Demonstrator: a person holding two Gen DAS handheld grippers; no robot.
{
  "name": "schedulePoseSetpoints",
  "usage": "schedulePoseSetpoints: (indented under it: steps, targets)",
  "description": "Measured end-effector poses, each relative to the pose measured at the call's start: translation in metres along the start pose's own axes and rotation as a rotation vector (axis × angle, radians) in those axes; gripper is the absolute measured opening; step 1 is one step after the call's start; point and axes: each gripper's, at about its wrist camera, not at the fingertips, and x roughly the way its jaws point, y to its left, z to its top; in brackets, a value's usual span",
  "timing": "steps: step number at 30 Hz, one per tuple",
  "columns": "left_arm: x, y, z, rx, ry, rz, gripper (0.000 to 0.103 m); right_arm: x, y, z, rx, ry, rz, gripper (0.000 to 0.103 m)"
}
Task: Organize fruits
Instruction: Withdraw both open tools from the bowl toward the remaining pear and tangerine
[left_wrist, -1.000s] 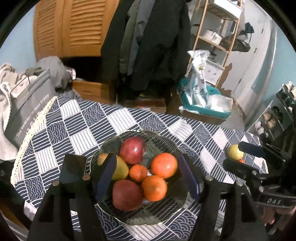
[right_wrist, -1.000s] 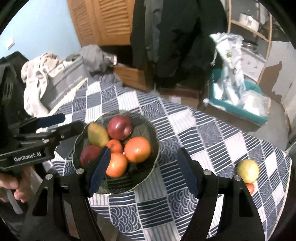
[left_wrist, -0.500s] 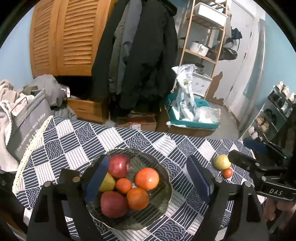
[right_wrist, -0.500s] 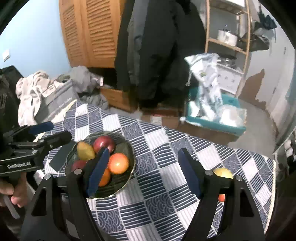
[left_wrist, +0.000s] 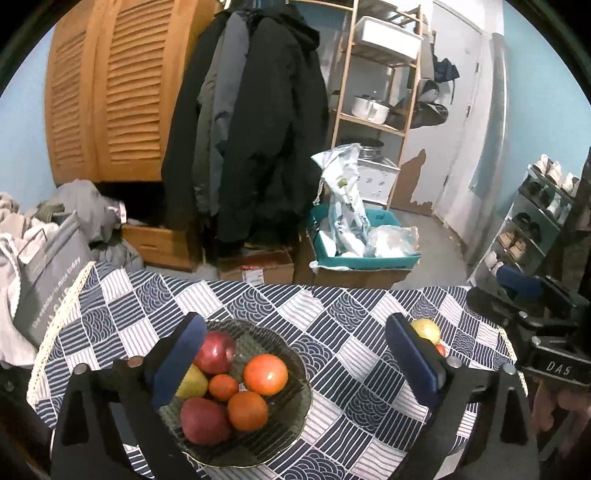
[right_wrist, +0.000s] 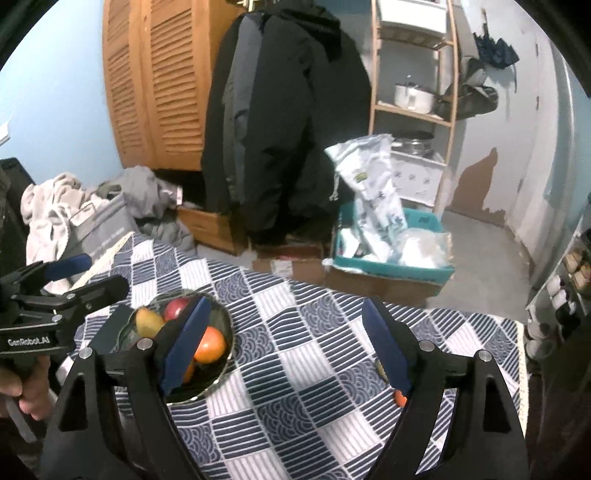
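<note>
Grippers, both of them, hang above the table with nothing between their blue pads. The left gripper (left_wrist: 293, 354) has its jaws spreading to about as wide as they go, and the right gripper (right_wrist: 284, 341) is opening wide too; neither has hold of any fruit.

Just below and ahead of the left gripper sits a dark glass bowl (left_wrist: 291, 424), its near-left side partly behind the left pad. In it lie two red apples (left_wrist: 216, 347), a yellow pear (left_wrist: 194, 384) and three orange fruits, the biggest (left_wrist: 266, 373) toward the right of the heap. All of them touch one another.

Off beyond that gripper's right pad, well apart from the bowl, a yellow apple (left_wrist: 426, 329) rests on the checked blue-and-white tablecloth (left_wrist: 332, 332), with a small orange fruit (left_wrist: 440, 349) just beside it. From the right gripper these two are mostly hidden behind its right pad; the bowl (right_wrist: 221, 314) lies at its left pad.

A hand (right_wrist: 26, 387) grips the left tool's handle.
</note>
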Motion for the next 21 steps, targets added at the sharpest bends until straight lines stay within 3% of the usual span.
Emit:
schedulePoseSetpoints:
  steps: [21]
  targets:
    - [0.013,-0.075,0.008,0.134,-0.002,-0.001,0.102,-0.042,-0.086,-0.016,0.085,-0.075,-0.179,0.085]
